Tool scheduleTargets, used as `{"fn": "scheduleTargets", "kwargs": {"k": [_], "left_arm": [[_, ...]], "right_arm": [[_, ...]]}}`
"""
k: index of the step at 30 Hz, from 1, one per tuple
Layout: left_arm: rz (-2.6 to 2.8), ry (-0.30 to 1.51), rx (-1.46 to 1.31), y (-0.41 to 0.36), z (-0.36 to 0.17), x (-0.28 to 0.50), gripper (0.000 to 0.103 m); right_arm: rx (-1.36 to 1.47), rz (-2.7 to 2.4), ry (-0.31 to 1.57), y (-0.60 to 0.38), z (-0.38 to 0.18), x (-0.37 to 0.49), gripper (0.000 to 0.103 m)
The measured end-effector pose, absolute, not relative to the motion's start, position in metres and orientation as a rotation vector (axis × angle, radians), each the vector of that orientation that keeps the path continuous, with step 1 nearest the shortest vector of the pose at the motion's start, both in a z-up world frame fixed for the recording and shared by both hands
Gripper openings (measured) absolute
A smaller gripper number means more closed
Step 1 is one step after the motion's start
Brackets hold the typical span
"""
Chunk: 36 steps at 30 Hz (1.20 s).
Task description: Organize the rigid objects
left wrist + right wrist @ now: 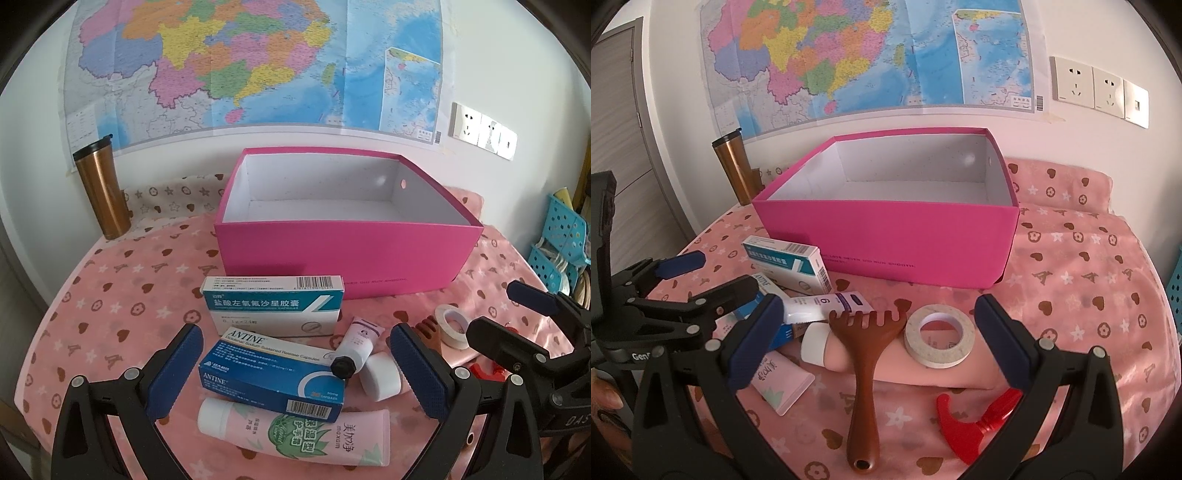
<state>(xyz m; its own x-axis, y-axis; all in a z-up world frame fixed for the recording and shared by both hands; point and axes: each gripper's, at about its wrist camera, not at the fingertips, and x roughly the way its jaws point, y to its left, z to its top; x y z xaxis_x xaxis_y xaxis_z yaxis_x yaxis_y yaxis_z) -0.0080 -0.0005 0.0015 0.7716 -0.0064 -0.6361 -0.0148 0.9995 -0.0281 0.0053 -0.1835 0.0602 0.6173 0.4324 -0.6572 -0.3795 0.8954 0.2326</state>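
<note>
the left gripper [295, 365] hung wide open over the blue antine box [271, 380], gripping nothing. the right gripper [881, 336] (equally wide, equally empty) framed a brown wooden rake [866, 354] and a tape roll [938, 334]. the pink box [886, 236] stood open behind them on the pink cloth [1089, 295].

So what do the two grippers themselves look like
Both match: the left gripper and right gripper have black plastic frames with triangular cutouts, silver round fasteners, and fingers faced with dark blue textured pads. White lettering marks the left gripper's body in the right wrist view. No cables or sleeves are visible.
</note>
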Motion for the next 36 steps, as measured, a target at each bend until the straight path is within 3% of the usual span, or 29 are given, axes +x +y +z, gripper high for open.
{"fn": "scheduleTargets", "kwargs": {"k": [36], "left_arm": [[0.040, 0.700, -0.047, 0.016, -0.007, -0.001, 0.103]], "right_arm": [[0.098, 0.512, 0.804, -0.178, 0.051, 0.014, 0.103]]}}
